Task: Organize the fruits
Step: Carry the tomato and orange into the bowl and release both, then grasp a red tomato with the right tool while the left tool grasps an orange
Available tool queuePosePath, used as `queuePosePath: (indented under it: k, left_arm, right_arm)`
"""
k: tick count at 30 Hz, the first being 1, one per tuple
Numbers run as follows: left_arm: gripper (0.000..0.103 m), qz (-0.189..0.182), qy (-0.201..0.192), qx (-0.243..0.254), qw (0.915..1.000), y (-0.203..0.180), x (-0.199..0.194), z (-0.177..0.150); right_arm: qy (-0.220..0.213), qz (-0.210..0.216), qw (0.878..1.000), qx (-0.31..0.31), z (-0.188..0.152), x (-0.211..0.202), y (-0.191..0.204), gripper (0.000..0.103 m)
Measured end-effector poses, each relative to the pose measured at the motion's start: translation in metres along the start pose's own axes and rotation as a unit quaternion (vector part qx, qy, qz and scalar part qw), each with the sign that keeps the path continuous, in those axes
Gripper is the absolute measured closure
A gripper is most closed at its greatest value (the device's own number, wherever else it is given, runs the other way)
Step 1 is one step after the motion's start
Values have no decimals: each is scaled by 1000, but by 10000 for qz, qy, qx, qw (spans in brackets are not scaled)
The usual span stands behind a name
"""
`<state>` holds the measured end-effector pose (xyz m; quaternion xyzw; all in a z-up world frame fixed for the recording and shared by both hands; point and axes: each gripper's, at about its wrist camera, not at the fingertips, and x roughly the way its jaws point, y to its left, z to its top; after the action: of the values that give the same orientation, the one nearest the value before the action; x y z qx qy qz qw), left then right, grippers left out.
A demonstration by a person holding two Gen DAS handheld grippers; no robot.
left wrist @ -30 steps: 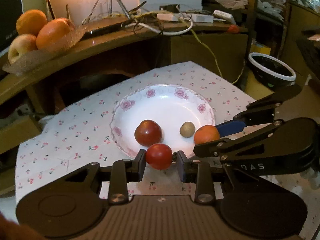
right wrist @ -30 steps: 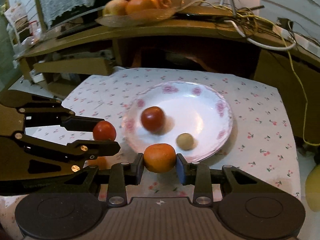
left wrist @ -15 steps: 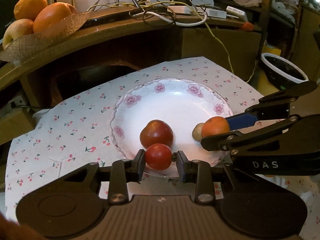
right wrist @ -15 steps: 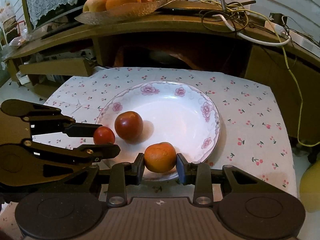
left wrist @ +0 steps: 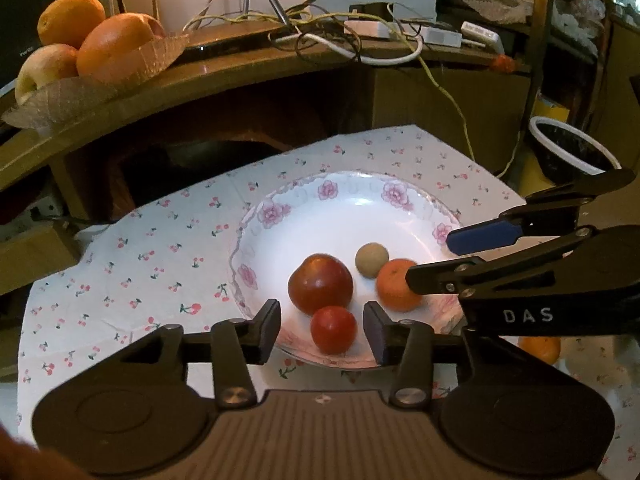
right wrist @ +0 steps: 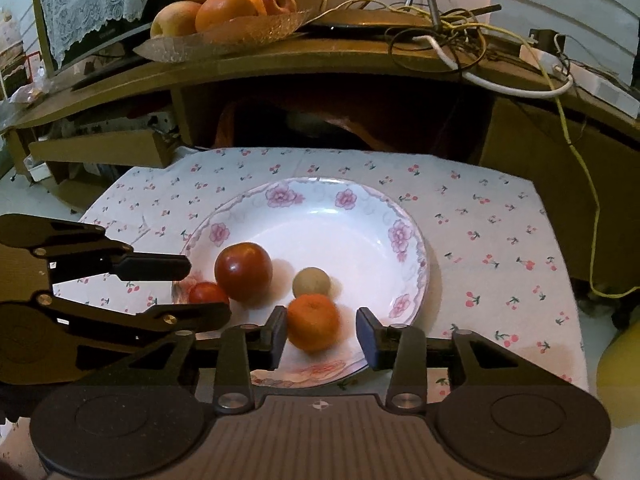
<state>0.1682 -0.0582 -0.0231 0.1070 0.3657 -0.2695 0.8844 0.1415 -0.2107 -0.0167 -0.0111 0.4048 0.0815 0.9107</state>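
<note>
A white plate with pink flowers point(left wrist: 344, 216) point(right wrist: 332, 224) sits on the cherry-print cloth. In it lie a dark red apple point(left wrist: 320, 284) point(right wrist: 243, 271), a small tan fruit point(left wrist: 372, 260) point(right wrist: 311, 282), a small red tomato point(left wrist: 333, 329) point(right wrist: 206, 293) and an orange mandarin point(left wrist: 396, 285) point(right wrist: 313, 322). My left gripper point(left wrist: 322, 330) is open, its jaws either side of the tomato and apart from it. My right gripper point(right wrist: 321, 334) is open around the mandarin, which rests on the plate. Each gripper shows from the side in the other's view.
A glass bowl of oranges and apples point(left wrist: 80, 40) point(right wrist: 224, 12) stands on the wooden shelf behind, beside tangled cables point(left wrist: 352, 40). A dark bowl with a white rim point(left wrist: 568, 152) sits at the right. Another orange fruit point(left wrist: 540, 349) lies on the cloth under the right gripper.
Both grippers moved over the plate's near rim and opened. The tomato and the mandarin, held before, now lie in the plate.
</note>
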Motion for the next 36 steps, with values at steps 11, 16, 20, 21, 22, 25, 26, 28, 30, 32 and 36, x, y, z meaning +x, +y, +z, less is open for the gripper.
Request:
queuePosePath:
  k: [11,16,20,21,22,25,26,28,30,32,36]
  left_arm:
    - [47,71,-80,66,9999,2,-20,1]
    - [43,84,-11,81,9999,6,-27,-4]
    - [43,119,12,78,9999,11,-35,-7]
    - [43,128,15,65,9999,13,-37,-9]
    - [43,134,24,55,9999,16,-39,-11]
    - [43,164,60,12,9998,23,-46,-16]
    - [43,180,72,-8,9998,27,-48,-19]
    - [43,234,86,-38,9997,33,-51,-23]
    - [42,285,108,-96,9995,39,-53,-27]
    - [42,318,137,-174,9992,45,-54,-29]
    - [42,336,148,-232,9991,52,-57,-33]
  right_arm:
    - [-166,57,9998,113,-1,-18,-4,52]
    - [-129,192,9997,-4,-5,-23,3,52]
    - [-92,320,9994,-47,-7,-26,10,52]
    - [-89,361,9993,-60,-8,-27,12,52]
    - [-77,414,9991,-72,-9,-28,15,52]
    - [0,595,9982,-113,-13,-30,24,52]
    - [24,656,9978,-133,-14,-31,28,52]
    - [117,829,9963,-185,-17,-30,37,52]
    - [223,1011,9942,-284,-22,-30,48,52]
    - [318,1175,9916,-434,-27,-28,61,52]
    - [470,1414,9869,-620,-34,-23,80,52]
